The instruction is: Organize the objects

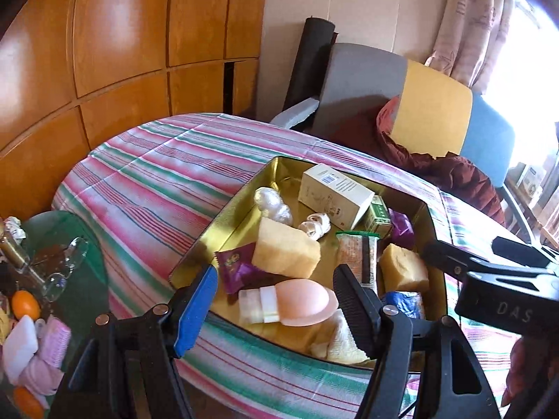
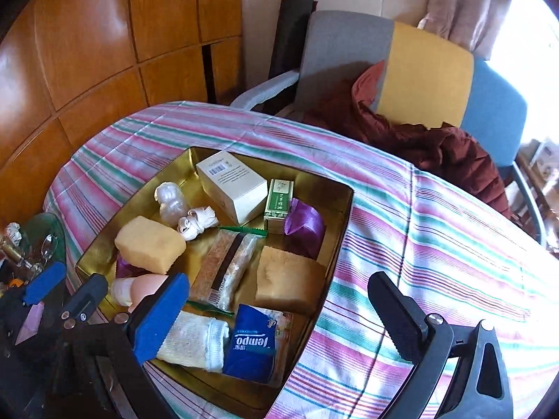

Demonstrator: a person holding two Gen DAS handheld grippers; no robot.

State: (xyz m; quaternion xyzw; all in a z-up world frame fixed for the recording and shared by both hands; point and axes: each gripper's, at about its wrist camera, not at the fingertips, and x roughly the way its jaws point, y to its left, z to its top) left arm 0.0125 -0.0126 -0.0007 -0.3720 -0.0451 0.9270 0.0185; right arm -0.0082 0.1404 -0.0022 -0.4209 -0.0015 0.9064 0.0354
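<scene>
From your left wrist view, the gold tin [image 1: 241,206] sits on the striped tablecloth [image 1: 146,174], and everything to be organized lies in it: a white carton [image 1: 335,195] at its far end, a green box [image 1: 379,214] beside that, a yellow sponge [image 1: 286,251] mid-tin, and a pink bottle [image 1: 297,302] at the near wall. Your left gripper [image 1: 276,300] hangs spread over that bottle, grasping nothing. The right gripper's black body cuts off the tin's right rim. Bare cloth stretches left to the table's edge.

From your right wrist view, the same tin [image 2: 167,171] holds a blue tissue pack [image 2: 249,347] and a white sock [image 2: 192,342] at its near end, a second sponge [image 2: 290,279] by the right wall, and a purple packet [image 2: 304,227] beyond it. Your right gripper [image 2: 279,317] stands released and empty, its blue finger [image 2: 160,314] hiding most of the pink bottle. Open cloth [image 2: 436,227] lies right of the tin.
</scene>
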